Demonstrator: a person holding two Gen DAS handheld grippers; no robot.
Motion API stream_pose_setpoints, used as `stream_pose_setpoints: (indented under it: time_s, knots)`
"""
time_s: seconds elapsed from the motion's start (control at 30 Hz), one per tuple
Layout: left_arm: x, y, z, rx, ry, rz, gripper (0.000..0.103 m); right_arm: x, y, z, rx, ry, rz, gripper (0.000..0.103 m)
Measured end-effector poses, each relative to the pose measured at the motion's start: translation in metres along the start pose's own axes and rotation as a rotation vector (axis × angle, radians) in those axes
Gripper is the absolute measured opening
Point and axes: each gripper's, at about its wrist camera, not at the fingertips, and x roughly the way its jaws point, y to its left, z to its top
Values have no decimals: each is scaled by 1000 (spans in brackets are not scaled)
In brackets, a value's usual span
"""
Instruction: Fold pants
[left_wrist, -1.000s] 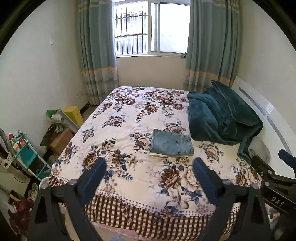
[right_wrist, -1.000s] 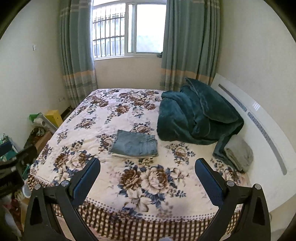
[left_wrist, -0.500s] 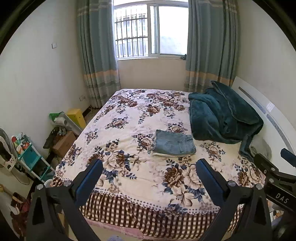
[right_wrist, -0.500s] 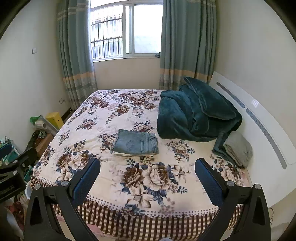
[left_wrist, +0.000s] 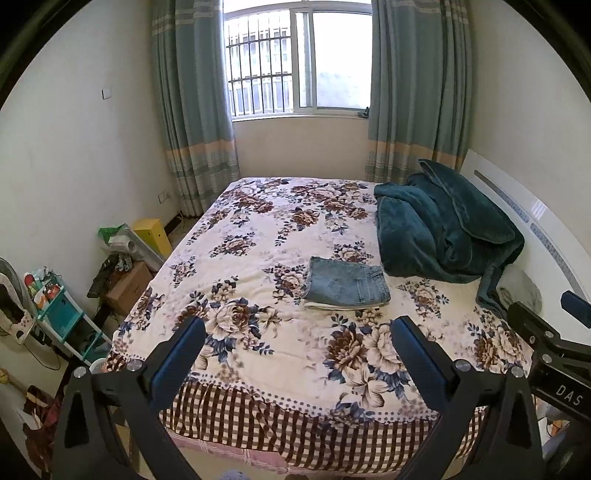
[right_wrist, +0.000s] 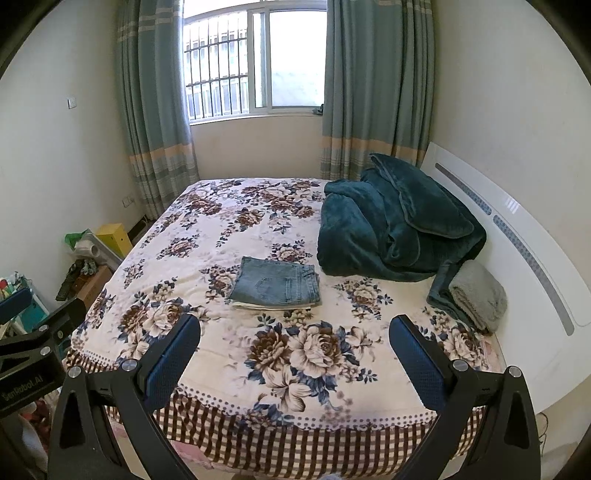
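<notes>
Bed with a floral cover, white ground with brown and blue flowers; brown checked border hangs over the near edge. White headboard along the right side. Folded denim pants lie flat near the middle of the bed, a pale layer showing under the near edge. Dark teal blanket bunched in a heap against the headboard, just right of the pants, not touching as far as visible. Grey folded cloth beside the blanket's near end, by the headboard.

Floral-covered bed, barred daylit window, teal curtains, white headboard
</notes>
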Motion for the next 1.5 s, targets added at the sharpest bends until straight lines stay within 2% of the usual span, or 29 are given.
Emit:
stream_pose_setpoints:
  time_s: [1.5]
  knots:
    - [0, -4, 11, 11, -25, -23, 103, -5, 6, 3, 16, -11, 10, 103]
